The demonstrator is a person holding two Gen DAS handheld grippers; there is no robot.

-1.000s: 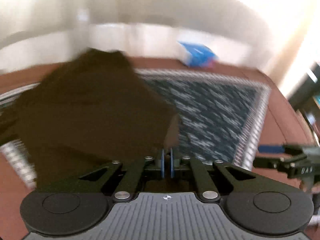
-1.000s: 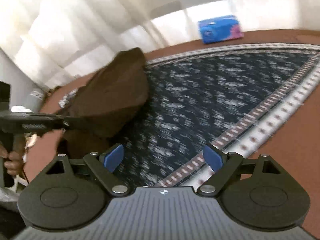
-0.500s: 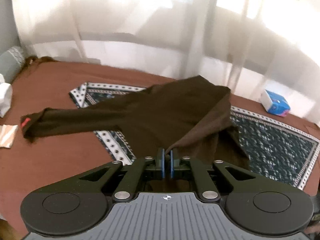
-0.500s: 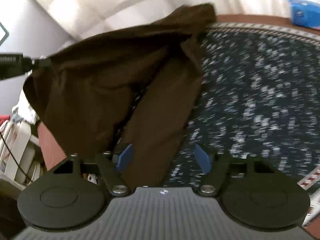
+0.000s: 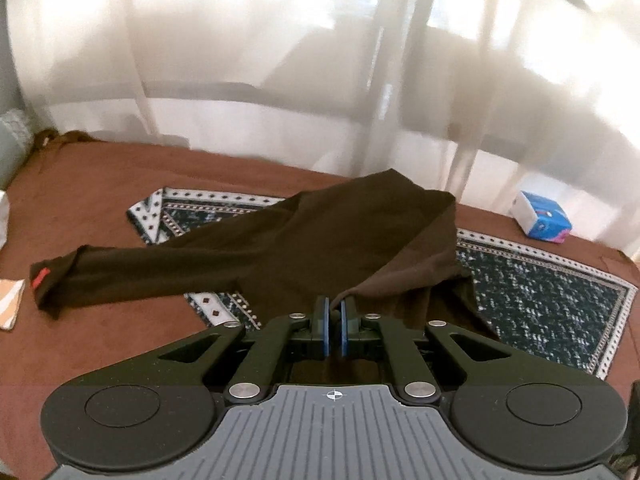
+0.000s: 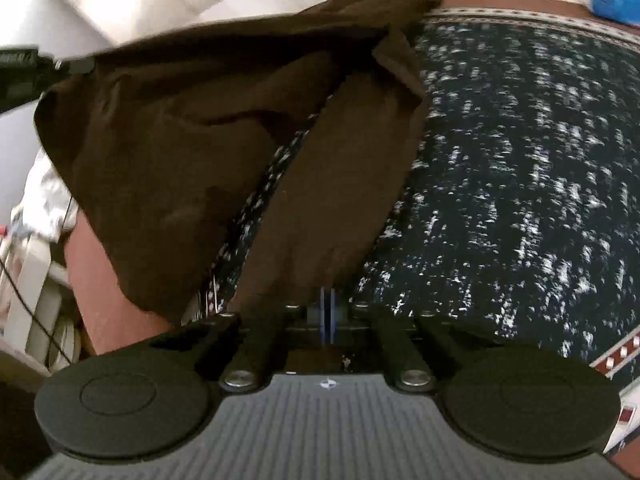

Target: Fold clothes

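A dark brown long-sleeved garment (image 5: 280, 248) lies partly on a patterned mat (image 5: 540, 300), one sleeve with a red tag stretched to the left. My left gripper (image 5: 335, 308) is shut on a fold of its near edge and lifts it. In the right wrist view the garment (image 6: 192, 140) hangs from the left gripper (image 6: 48, 70) at the upper left. A brown strip of it runs down to my right gripper (image 6: 328, 306), whose jaws are closing, the pads pressed together on the cloth.
The mat (image 6: 520, 160) lies on a brown cover (image 5: 100, 352). A blue tissue pack (image 5: 540, 220) sits at the far right edge, in front of white curtains. A small orange-and-white item (image 5: 10, 304) lies at the far left. White clutter (image 6: 36, 240) shows beside the surface.
The right gripper came down over the garment and closed from wide open to shut on the brown strip. The left gripper, still shut on the cloth, swung back and lifted it.
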